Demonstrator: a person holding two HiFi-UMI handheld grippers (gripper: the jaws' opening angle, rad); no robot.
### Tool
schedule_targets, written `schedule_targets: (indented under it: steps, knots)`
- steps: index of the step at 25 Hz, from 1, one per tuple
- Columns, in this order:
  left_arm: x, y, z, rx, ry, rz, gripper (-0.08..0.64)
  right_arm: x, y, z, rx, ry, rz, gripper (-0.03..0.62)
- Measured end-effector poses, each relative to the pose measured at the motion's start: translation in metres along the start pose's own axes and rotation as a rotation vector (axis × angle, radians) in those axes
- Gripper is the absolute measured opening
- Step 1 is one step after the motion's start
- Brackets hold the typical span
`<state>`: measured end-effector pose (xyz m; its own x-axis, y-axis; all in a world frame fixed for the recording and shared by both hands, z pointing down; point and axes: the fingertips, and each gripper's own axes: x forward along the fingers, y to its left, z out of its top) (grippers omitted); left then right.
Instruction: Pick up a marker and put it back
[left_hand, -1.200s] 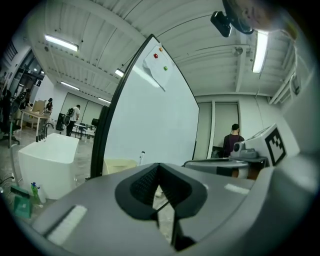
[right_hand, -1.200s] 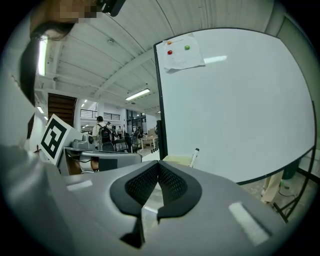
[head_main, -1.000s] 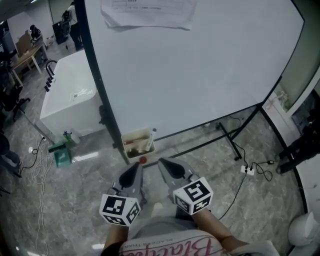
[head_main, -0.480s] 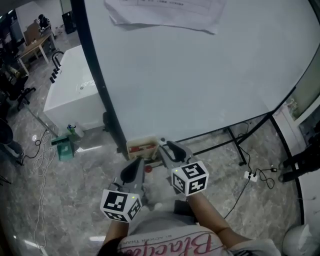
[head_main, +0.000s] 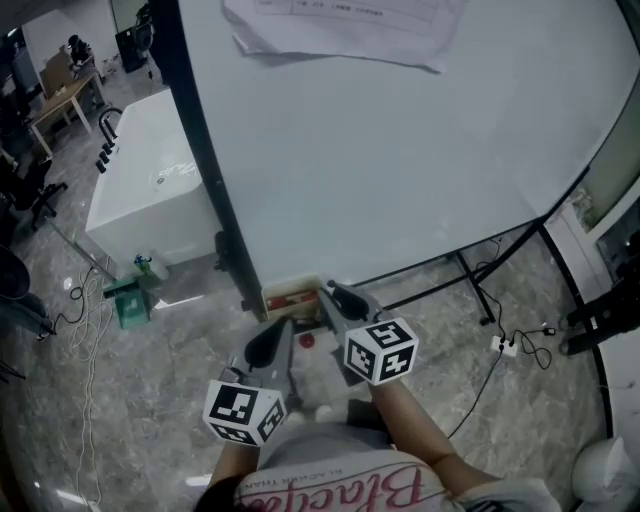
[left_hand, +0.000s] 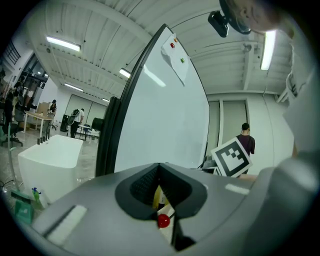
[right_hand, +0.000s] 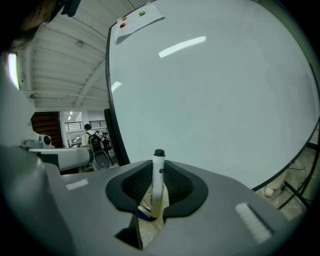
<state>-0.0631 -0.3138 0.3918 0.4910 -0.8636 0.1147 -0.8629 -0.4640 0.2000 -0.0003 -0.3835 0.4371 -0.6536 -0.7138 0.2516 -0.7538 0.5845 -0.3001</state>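
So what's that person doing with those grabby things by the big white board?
A person holds tongs in each hand at a whiteboard. The right tongs are closing on a white marker that stands upright between them, its lower end in the small holder box at the board's bottom edge. The left tongs are shut and empty, close beside.

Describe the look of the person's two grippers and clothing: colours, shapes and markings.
Both the left gripper and right gripper are grey, with black ribbed pads on tapering jaws. Each carries a white cube printed with black square patterns. The right one's jaws are closing on a marker between them. The person wears a light top with red lettering.
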Motion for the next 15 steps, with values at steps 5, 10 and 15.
schedule_targets:
  steps: [5, 10, 15]
  knots:
    - [-0.006, 0.007, 0.005, -0.006, -0.021, -0.005, 0.0, -0.006, 0.008, 0.004, 0.003, -0.027, 0.001, 0.067]
    - [-0.009, 0.015, 0.015, -0.009, -0.053, -0.008, 0.0, -0.02, 0.02, 0.028, -0.008, -0.11, 0.002, 0.067]
    - [-0.009, 0.018, 0.029, 0.001, -0.092, -0.02, 0.0, -0.039, 0.027, 0.055, 0.063, -0.227, 0.008, 0.067]
